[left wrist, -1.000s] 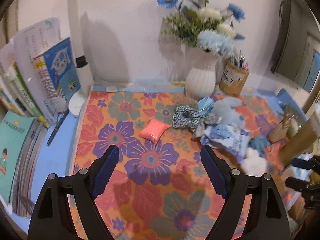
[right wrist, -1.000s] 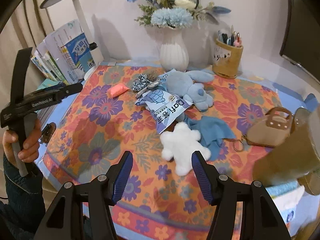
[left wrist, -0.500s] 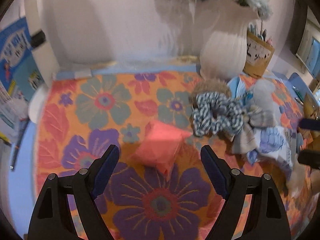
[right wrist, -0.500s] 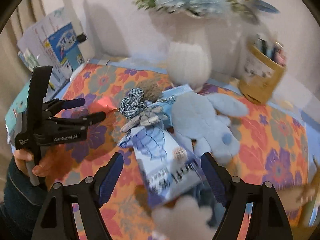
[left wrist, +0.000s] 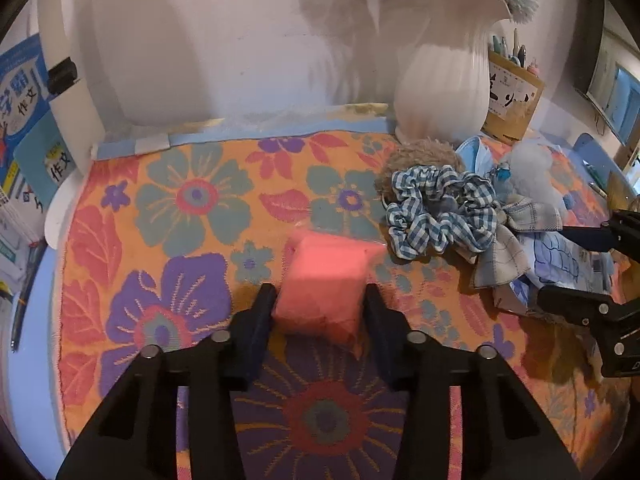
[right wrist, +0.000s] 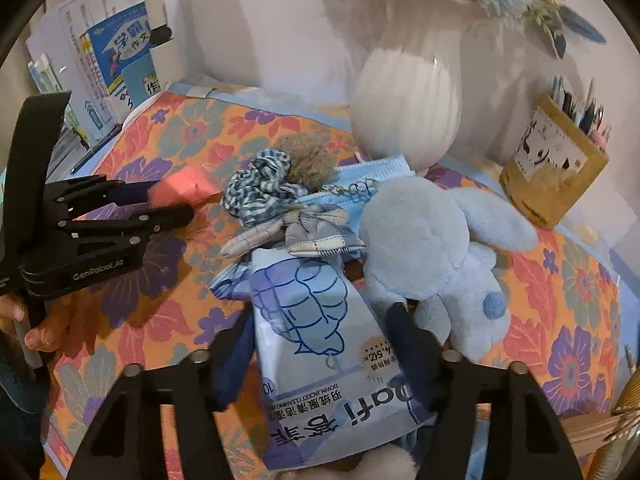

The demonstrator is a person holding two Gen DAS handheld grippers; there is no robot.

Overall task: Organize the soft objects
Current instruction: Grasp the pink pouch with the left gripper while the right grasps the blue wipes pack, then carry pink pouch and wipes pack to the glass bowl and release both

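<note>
Soft objects lie heaped on the floral-cloth surface (left wrist: 192,208). The small pink plastic-wrapped cushion (left wrist: 324,284) sits straight ahead of the left tool (left wrist: 320,308), between its two fingers, which stand narrowly apart with each pad at or just beside one flank of the cushion; whether they already press it I cannot tell. Its longer side runs away from the tool, so the fingers face the narrow width, which suits a pinch.

The right tool (right wrist: 324,340) has its fingers spread apart around the pale blue printed wipes pack (right wrist: 320,320). That pack lies dead ahead with its long axis along the tool's reach, its near end passing under and between the fingers, which flank it without clearly touching. Beyond it sit the blue-checked fabric scrunchie (right wrist: 260,188) and, ahead to the right, the light blue plush rabbit (right wrist: 432,256), touching the pack's edge.

Judging by this, each tool is nearest its own item; closing comes next.
</note>
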